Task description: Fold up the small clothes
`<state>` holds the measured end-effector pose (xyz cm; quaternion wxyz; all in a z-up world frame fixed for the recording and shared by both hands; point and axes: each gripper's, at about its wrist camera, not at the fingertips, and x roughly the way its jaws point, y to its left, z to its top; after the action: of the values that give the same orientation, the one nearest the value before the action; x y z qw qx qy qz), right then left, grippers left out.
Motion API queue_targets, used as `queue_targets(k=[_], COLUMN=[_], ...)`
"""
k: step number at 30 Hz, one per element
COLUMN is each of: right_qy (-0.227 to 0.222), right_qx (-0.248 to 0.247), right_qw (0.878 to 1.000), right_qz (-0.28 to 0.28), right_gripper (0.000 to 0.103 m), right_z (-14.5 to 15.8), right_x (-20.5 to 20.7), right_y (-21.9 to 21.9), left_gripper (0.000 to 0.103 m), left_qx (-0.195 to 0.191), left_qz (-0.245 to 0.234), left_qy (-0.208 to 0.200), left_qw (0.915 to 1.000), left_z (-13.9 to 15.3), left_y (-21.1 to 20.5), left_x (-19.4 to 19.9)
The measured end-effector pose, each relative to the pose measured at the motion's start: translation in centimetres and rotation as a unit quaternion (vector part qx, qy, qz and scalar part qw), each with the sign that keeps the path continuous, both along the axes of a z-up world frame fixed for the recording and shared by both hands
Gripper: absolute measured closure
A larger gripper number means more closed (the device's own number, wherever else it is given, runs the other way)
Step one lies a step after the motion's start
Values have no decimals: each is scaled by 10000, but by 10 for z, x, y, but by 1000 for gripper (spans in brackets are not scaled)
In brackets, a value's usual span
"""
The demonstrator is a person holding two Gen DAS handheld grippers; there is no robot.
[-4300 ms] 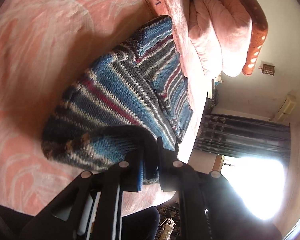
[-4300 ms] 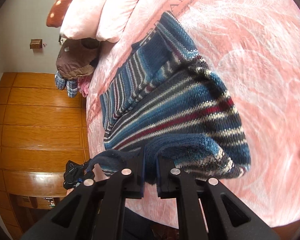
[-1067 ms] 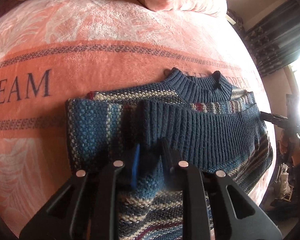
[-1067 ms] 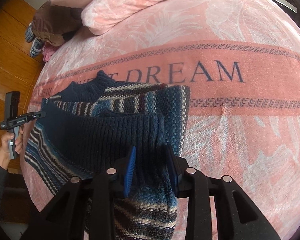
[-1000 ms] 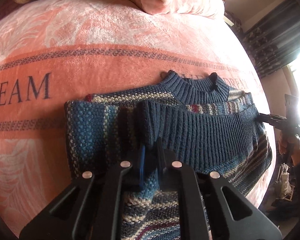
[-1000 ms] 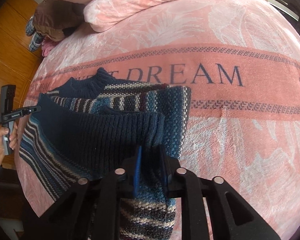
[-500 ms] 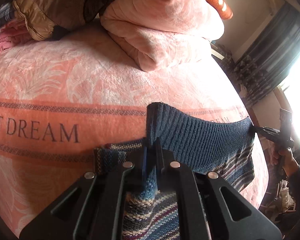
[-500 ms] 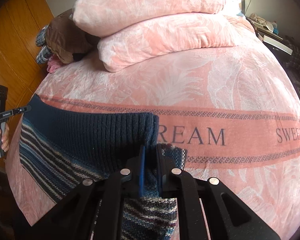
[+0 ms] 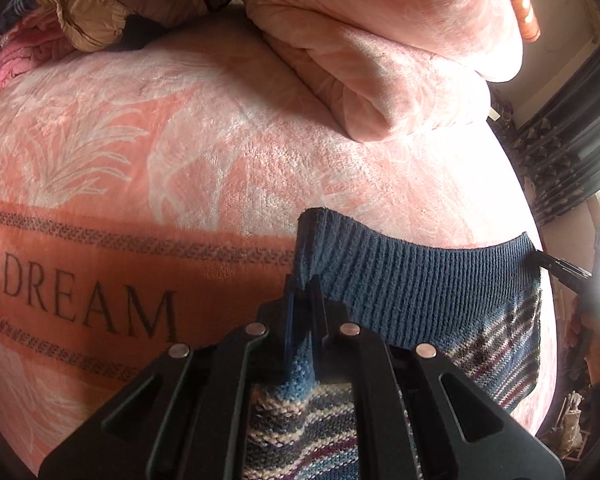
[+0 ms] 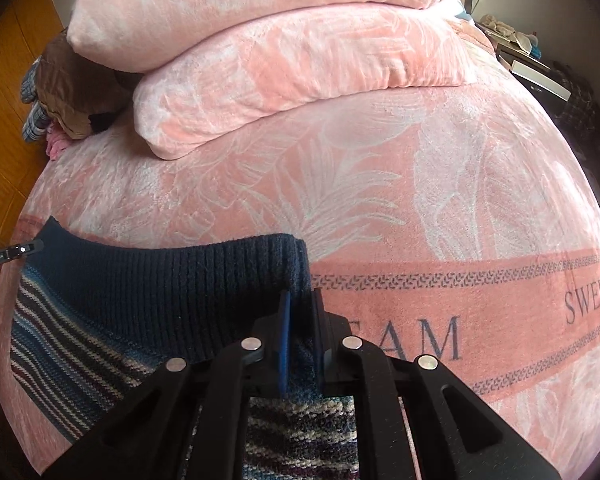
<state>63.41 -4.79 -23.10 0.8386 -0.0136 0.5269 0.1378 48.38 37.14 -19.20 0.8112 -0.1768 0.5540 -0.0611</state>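
Both tongs pinch the striped sweater's ribbed hem, seemingly lifted.

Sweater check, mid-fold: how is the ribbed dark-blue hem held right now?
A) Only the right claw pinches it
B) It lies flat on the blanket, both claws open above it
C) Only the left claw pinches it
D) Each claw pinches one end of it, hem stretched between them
D: the left claw and the right claw are each shut on a corner of the sweater, whose ribbed hem spans between them above the pink blanket.
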Motion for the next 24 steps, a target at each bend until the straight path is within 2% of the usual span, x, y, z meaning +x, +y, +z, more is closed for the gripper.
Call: queue_targets(k=[9, 11, 12, 13, 14, 15, 16, 18, 20, 22, 23, 24], right_qy=[471, 606, 647, 581, 427, 308, 257, 330, 522, 727, 840, 960], right_qx=[-75, -55, 4, 83, 260, 562, 825, 1228, 1500, 1719, 1834, 1926], right_qw=[9987, 9979, 9976, 9979, 9982, 9975, 9958, 9917, 9871, 9821, 9788, 9756], right_qz=[-170, -229, -239, -282, -317, -312, -301, -204, -215, -263, -347, -431], right_gripper=[94, 91, 84, 81, 79, 78, 78, 79, 79, 79, 79, 84], right_z=[-52, -64, -67, -64, -56, -46, -38, -31, -37, -53, -63, -74], right_x=[20, 19, 17, 14, 7, -2, -10, -28, -39, -43, -42, -41], right_y=[4, 2, 1, -1, -5, -9, -13, -18, -23, -28, -31, -33], left_gripper=[97, 90, 86, 68, 59, 62, 63, 63, 66, 68, 70, 70], left_qx=[-120, -143, -166, -24, 340, 585, 565, 33, -75, -352, -242, -201], left_qz=[287, 366, 448, 597, 793, 907, 857, 492, 202, -31, 7, 50], left_qy=[851, 942, 937, 901, 801, 628, 398, -24, -277, -83, 80, 281], left_qw=[9959, 9948, 9944, 9941, 9930, 9922, 9939, 9988, 9994, 9993, 9997, 9994], left_z=[-64, -70, -68, -62, -51, -38, -23, -2, 7, -9, -22, -36], left_y=[9, 11, 14, 16, 16, 14, 9, -5, -17, -27, -27, -25], left_x=[15, 12, 11, 8, 3, -3, -11, -25, -36, -35, -35, -32])
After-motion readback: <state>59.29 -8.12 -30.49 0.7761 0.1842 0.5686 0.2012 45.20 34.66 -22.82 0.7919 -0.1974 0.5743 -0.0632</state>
